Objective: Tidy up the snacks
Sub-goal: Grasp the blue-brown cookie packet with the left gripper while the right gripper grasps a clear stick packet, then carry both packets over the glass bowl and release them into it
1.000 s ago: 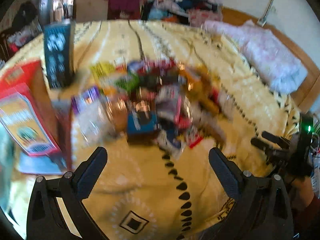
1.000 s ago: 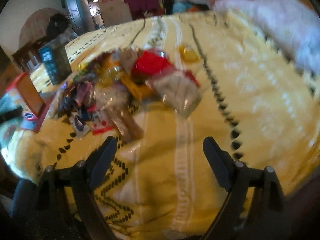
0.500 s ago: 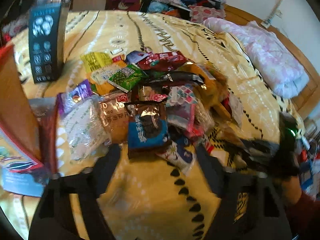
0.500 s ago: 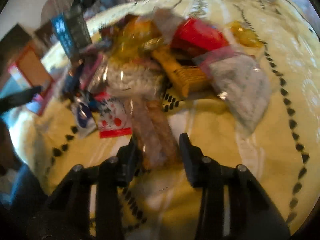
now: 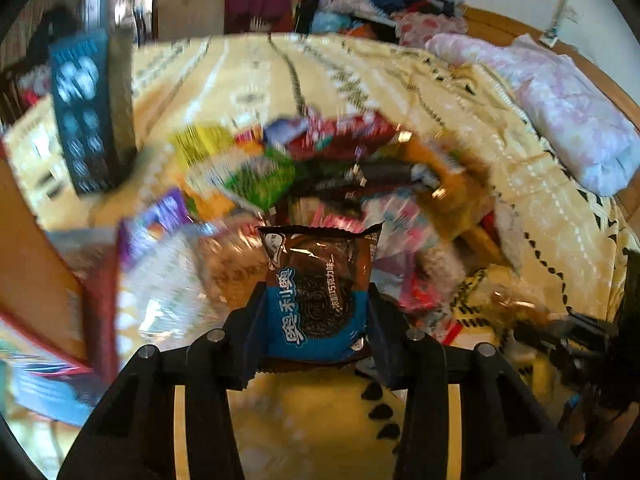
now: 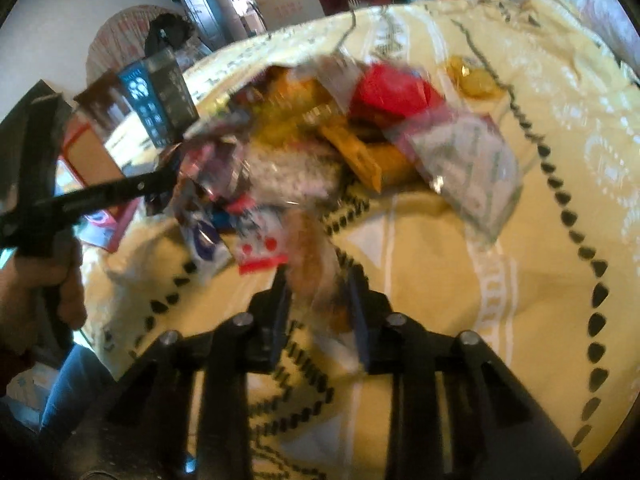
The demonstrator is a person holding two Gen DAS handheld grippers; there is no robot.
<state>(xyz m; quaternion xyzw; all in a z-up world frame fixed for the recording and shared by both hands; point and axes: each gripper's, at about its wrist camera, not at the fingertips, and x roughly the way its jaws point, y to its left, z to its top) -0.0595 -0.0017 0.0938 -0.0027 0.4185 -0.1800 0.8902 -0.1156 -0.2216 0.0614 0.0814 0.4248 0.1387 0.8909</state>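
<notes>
A heap of mixed snack packets [image 5: 328, 176] lies on a yellow patterned bedspread [image 5: 320, 420]. My left gripper [image 5: 316, 320] is shut on a blue and brown Oreo packet [image 5: 318, 296] and holds it up above the bedspread. My right gripper [image 6: 320, 292] is shut on a clear packet with a brown pastry [image 6: 316, 268], at the near edge of the heap [image 6: 320, 148]. The left gripper with the Oreo packet also shows at the left of the right wrist view [image 6: 100, 192].
A dark blue upright box [image 5: 86, 112] and an orange-red open carton [image 5: 36, 280] stand left of the heap. A pink folded quilt [image 5: 560, 112] lies at the right. Piled clothes and a cardboard box [image 5: 188, 4] are beyond the bed.
Both grippers moved in to the heap and shut. The left one took the Oreo packet and lifted it. The right one closed on the pastry packet.
</notes>
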